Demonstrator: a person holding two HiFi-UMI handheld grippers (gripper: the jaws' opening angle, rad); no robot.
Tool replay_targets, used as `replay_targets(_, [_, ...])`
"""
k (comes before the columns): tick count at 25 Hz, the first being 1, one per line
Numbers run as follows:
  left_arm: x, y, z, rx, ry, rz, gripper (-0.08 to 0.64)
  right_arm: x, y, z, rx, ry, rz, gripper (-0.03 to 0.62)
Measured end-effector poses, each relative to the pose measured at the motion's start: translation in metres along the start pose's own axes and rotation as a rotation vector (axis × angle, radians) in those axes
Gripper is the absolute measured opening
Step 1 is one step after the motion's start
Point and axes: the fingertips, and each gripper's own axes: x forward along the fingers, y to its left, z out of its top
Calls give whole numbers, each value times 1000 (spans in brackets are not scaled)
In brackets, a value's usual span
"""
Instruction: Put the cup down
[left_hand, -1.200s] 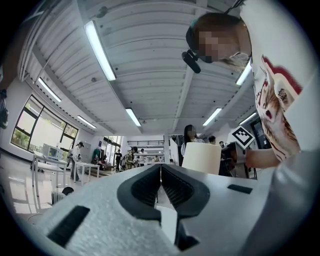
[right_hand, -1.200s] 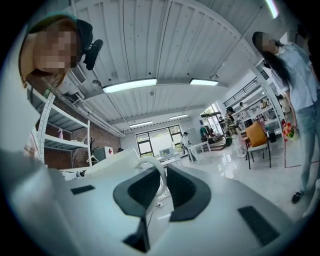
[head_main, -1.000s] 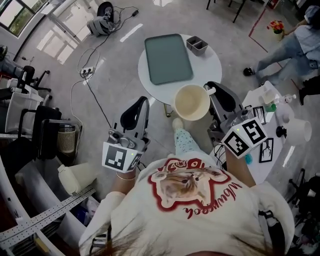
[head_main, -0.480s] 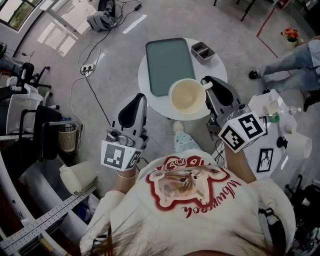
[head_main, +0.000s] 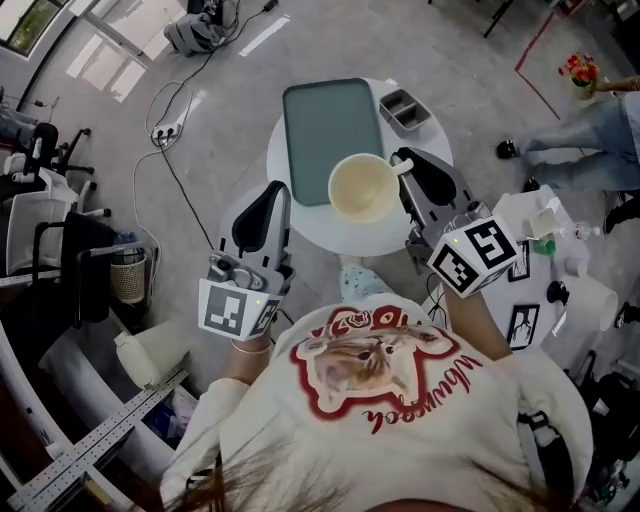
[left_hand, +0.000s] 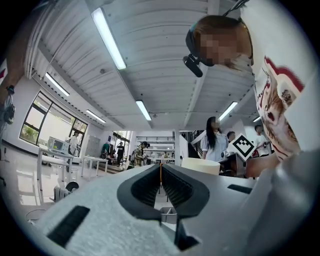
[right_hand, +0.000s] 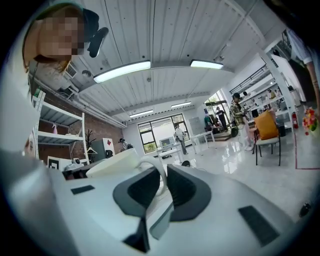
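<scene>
I read right gripper (head_main: 405, 166) as clamped on cup handle (right_hand: 154, 169): in right gripper view, jaws pinch white loop, cup body to their left. Cup (head_main: 362, 188), cream, mouth up, is over near part of round table (head_main: 300, 210), just beside near right corner of tray (head_main: 330, 125). Head view too steep for me to tell whether base touches tabletop. Left gripper (head_main: 276, 192): jaws pressed together, nothing between them, off table's near left edge, apart from cup. Grey bin (head_main: 405, 108) at table's far right, beside tray.
</scene>
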Motion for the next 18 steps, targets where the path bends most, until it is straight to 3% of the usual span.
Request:
replay_targets(8, [37, 11, -1, 10, -27, 27, 15, 26, -21, 12, -10, 2, 56, 48])
replay_targets(18, [46, 32, -6, 6, -12, 43, 15, 50, -34, 1, 19, 24, 43, 48])
